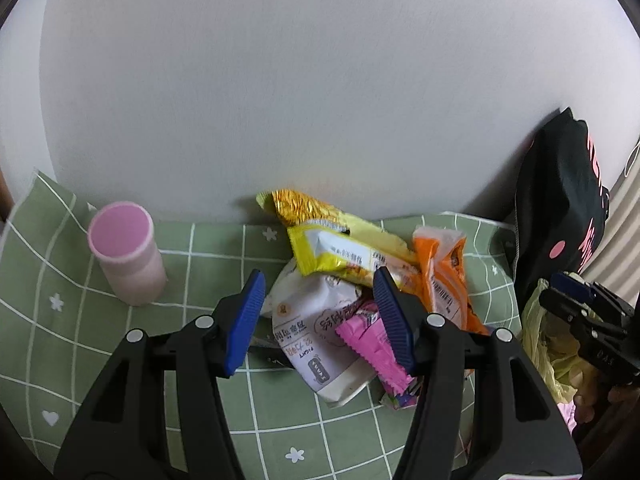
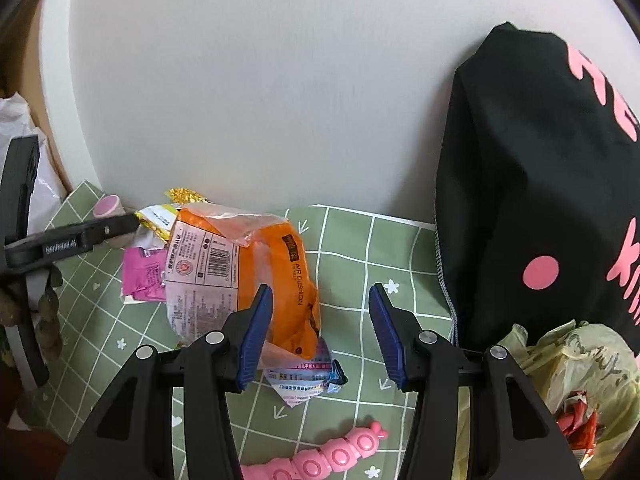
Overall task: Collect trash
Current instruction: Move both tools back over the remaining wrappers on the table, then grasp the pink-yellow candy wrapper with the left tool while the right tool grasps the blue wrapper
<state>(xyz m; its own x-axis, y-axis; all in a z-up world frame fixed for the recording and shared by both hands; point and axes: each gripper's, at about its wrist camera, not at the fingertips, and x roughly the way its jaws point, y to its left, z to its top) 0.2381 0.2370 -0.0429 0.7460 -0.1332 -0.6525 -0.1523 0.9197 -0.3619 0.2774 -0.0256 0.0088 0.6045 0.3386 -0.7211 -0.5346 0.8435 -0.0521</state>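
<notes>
A pile of wrappers lies on the green checked cloth (image 1: 120, 360) by the wall: a yellow and gold wrapper (image 1: 340, 240), a white packet (image 1: 316, 328), a pink wrapper (image 1: 372, 344) and an orange packet (image 1: 444, 272). My left gripper (image 1: 320, 316) is open above the white packet and pink wrapper. My right gripper (image 2: 320, 328) is open, its left finger over the orange packet (image 2: 280, 276). A small blue and white wrapper (image 2: 308, 380) lies below it. A yellowish trash bag (image 2: 576, 368) holding wrappers sits at the right, also in the left wrist view (image 1: 552, 344).
A pink cup (image 1: 128, 256) stands left of the pile. A black bag with pink lettering (image 2: 540, 184) leans on the wall at the right. A pink caterpillar toy (image 2: 320, 456) lies near the front edge. The white wall (image 1: 280, 80) is right behind.
</notes>
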